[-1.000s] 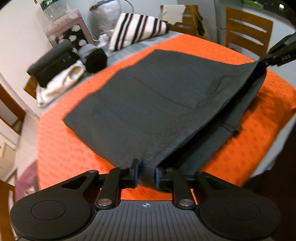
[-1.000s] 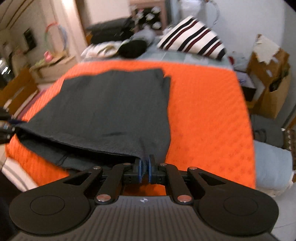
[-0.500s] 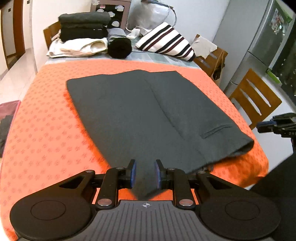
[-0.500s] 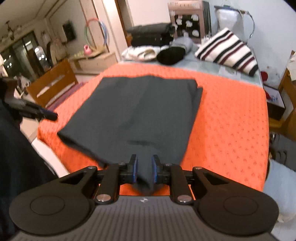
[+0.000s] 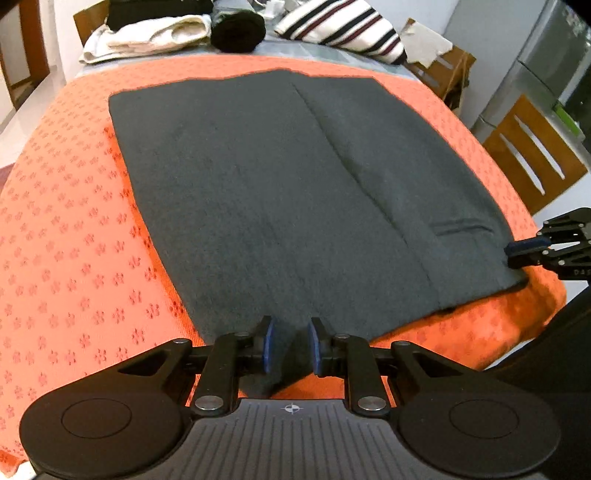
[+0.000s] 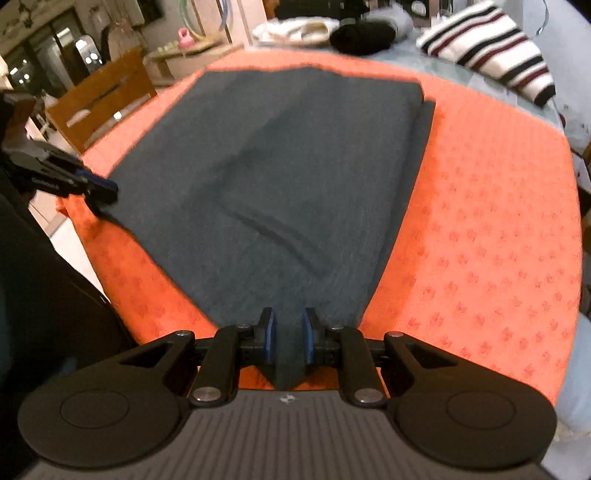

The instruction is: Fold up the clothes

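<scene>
currently a dark grey garment (image 5: 295, 192) is laid flat and folded on an orange patterned cloth (image 5: 66, 229) that covers the table, with one layer lapped over another along a seam that runs from the far edge toward the near right corner. a near corner of the fabric is seen between the blue pads of the left gripper (image 5: 289, 345) — the pads stand slightly apart, and a small gap shows on each side of the cloth, so it cannot be told for certain whether the corner is pinched or merely lying between them. the same holds for the right gripper (image 6: 289, 338), where a narrow tongue of the garment hangs down between fingers that are parted a little; the picture is blurred there. in the left wrist view the right gripper is seen at the garment's right near corner. beyond the orange cloth, at the table's far end, a striped pillow (image 5: 343, 27), a rolled black item (image 5: 238, 27) and a pile of pale folded laundry (image 5: 147, 37) are set. a wooden chair (image 5: 532, 155) stands beside the table.
</scene>
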The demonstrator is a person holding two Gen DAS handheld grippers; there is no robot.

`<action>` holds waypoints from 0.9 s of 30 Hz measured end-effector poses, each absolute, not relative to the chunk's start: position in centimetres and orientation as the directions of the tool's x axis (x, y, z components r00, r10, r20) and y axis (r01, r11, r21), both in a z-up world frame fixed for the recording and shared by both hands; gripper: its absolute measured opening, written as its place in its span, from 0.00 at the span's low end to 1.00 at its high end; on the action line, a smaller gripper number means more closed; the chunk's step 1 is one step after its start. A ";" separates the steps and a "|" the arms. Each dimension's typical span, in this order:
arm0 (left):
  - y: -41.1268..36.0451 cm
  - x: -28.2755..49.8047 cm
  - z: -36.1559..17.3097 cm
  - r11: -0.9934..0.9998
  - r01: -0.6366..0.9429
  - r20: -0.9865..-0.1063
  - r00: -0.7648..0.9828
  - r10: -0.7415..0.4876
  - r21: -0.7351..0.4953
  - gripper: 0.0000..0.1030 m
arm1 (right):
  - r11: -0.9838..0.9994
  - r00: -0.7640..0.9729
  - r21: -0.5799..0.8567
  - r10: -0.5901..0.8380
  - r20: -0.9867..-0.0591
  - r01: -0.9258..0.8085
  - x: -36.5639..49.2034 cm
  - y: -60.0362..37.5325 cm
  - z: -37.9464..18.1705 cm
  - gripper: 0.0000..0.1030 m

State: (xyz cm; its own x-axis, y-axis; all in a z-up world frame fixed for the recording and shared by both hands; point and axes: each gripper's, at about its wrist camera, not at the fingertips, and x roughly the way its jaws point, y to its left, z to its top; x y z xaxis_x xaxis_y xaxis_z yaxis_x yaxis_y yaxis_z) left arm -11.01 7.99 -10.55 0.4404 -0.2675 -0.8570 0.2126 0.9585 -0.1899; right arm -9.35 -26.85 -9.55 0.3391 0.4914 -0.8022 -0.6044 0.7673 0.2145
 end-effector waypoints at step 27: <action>7.1 -9.1 -11.8 0.980 -0.096 -0.865 0.491 -0.108 -0.177 0.31 | 0.656 0.408 0.751 0.709 -0.576 -0.080 17.1 -30.7 -16.8 0.36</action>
State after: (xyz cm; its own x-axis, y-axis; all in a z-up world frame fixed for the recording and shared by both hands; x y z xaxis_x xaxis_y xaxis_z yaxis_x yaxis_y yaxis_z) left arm -9.08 7.13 -11.78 0.4906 -0.1078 -0.8647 -0.0959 0.9796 -0.1765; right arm 17.11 -30.69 -16.76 0.4077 0.7087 -0.5758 -0.0803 0.6560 0.7505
